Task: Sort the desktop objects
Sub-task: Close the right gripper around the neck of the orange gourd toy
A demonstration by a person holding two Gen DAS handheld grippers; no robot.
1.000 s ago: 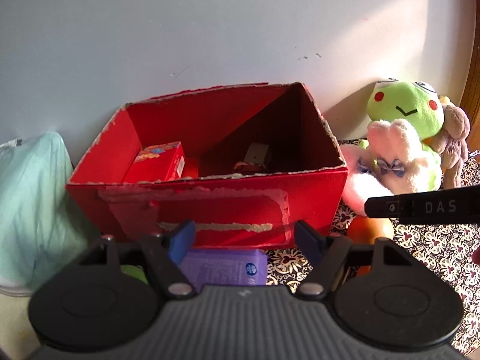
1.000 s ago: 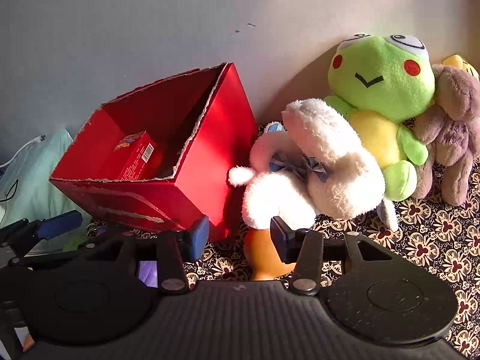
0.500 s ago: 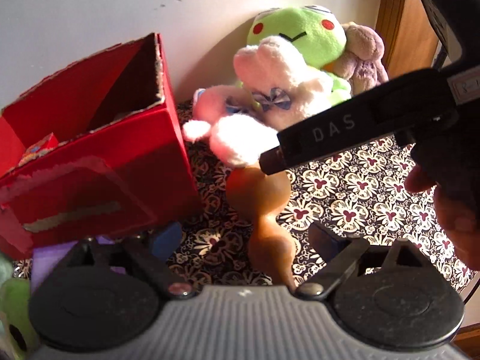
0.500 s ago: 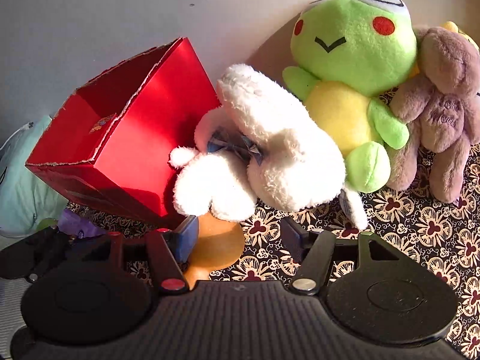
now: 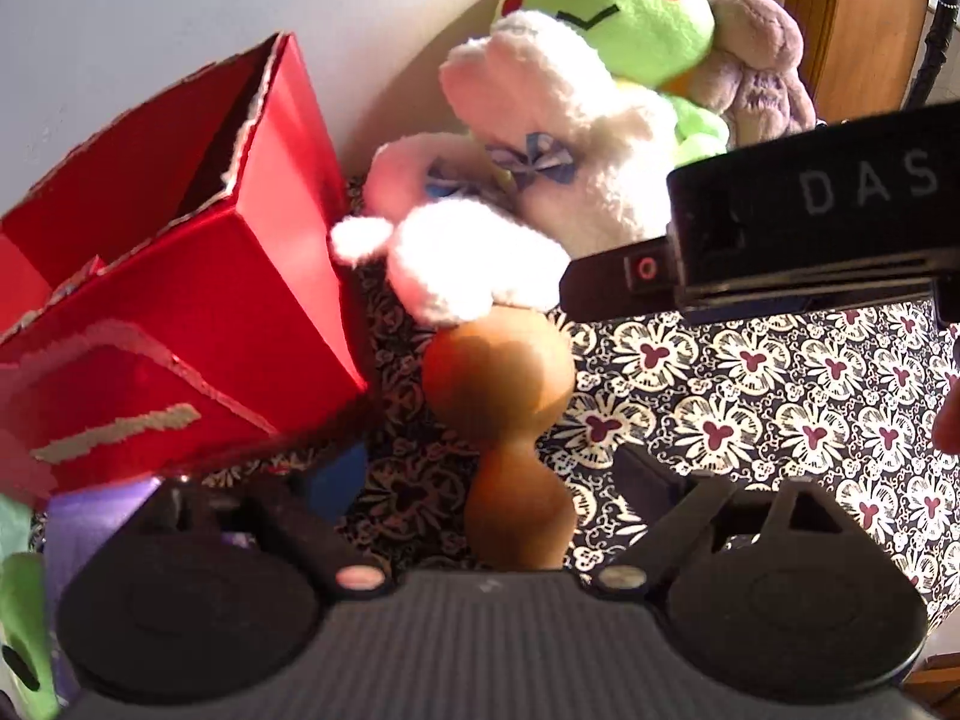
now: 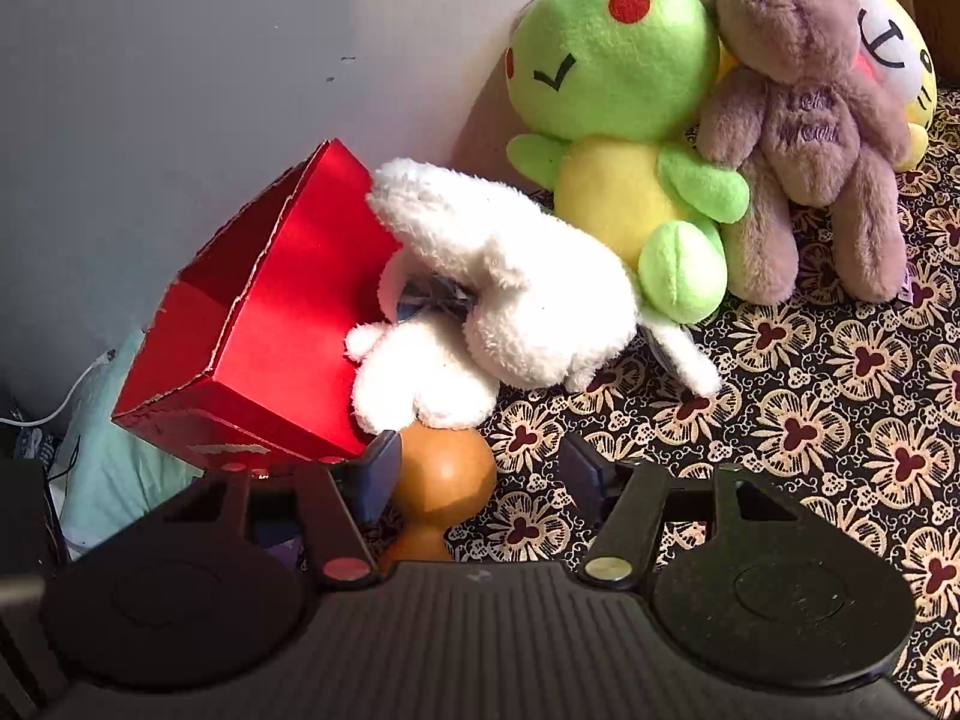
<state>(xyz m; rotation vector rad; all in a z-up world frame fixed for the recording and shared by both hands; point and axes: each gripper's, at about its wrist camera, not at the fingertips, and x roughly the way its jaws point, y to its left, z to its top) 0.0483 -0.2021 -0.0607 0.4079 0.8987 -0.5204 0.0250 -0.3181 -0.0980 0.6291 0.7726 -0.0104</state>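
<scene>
Both the left gripper (image 5: 489, 474) and right gripper (image 6: 480, 465) have their fingers spread wide around an orange gourd (image 5: 501, 396) lying on flowered cloth (image 5: 750, 396), a red box (image 5: 198, 324) at ten o'clock.

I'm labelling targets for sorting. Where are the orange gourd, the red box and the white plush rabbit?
orange gourd (image 5: 498, 360), left wrist view, on its round upper bulb.
red box (image 6: 282, 354), right wrist view, on its sunlit side wall.
white plush rabbit (image 6: 528, 294), right wrist view, on its long ear.
</scene>
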